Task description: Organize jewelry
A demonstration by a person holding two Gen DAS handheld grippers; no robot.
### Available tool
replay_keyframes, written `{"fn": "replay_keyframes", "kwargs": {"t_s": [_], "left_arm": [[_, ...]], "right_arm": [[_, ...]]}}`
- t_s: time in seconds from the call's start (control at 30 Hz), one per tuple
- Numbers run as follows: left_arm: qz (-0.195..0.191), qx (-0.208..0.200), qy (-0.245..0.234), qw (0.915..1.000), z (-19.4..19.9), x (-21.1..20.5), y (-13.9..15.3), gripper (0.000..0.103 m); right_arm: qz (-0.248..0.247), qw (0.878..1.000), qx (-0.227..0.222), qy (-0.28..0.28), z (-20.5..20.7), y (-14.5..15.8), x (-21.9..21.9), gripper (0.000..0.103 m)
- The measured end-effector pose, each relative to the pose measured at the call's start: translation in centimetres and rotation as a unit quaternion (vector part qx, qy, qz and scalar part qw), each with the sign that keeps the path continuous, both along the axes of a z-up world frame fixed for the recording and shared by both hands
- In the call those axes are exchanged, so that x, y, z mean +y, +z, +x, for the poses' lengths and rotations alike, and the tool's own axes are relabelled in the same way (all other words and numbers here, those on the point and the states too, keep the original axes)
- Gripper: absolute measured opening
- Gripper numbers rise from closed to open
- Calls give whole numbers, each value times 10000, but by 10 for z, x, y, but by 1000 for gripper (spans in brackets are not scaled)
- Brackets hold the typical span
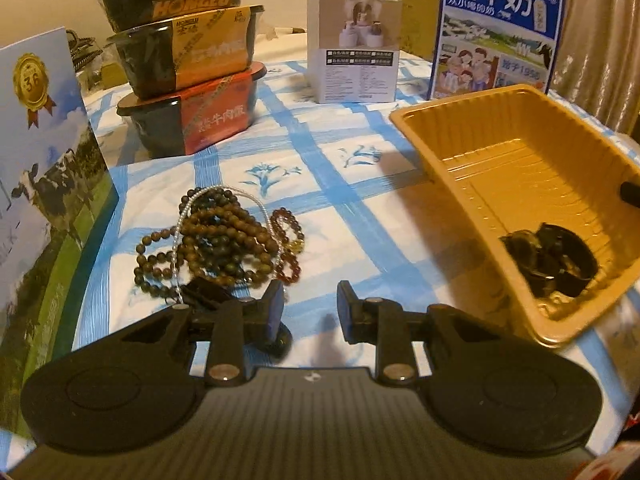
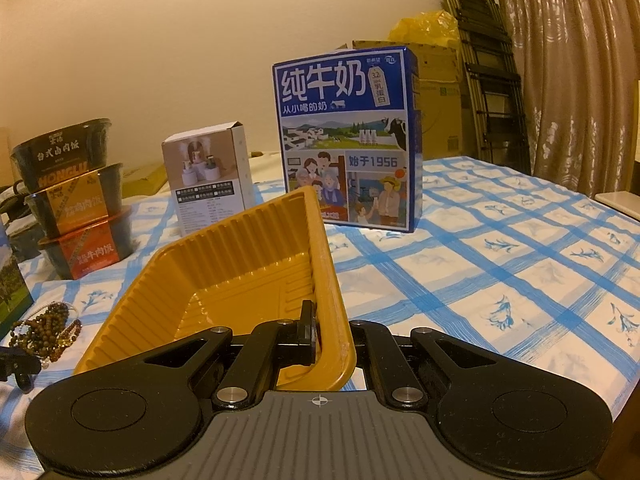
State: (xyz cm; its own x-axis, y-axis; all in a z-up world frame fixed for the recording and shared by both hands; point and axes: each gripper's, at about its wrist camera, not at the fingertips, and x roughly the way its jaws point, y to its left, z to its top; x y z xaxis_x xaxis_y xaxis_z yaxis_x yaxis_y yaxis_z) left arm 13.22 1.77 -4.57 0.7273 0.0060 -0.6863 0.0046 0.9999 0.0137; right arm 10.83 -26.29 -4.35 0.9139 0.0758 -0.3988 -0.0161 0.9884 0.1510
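Right gripper clamping yellow tray rim, tilting it; left gripper hovering jaws apart, nothing between, bead bracelets at 11 o'clock, bare tablecloth ahead.

The bead bracelets lie heaped on the tablecloth, just before the left gripper and to its left. Right of them, well apart, sits the plastic tray, tilted, with a watch in its near corner. The right gripper clamps the tray's near wall. Behind the beads stand three stacked meal bowls; a small carton stands behind the middle, and a milk box behind the tray. Another milk box stands at the left edge.
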Motion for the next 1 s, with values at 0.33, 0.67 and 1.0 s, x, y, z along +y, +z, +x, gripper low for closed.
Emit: {"fn": "replay_keyframes", "kwargs": {"t_s": [0.33, 0.67, 1.0], "left_arm": [[348, 194, -56, 9992, 19, 4, -18, 18], [759, 73, -271, 9967, 18, -4, -21, 7], [792, -342, -684, 9939, 4, -30, 6, 7]], "right_arm": [[3, 10000, 3, -2, 0, 0, 0, 5], [-1, 10000, 0, -1, 0, 0, 0, 5], [-4, 10000, -7, 3, 0, 0, 0, 5]]}}
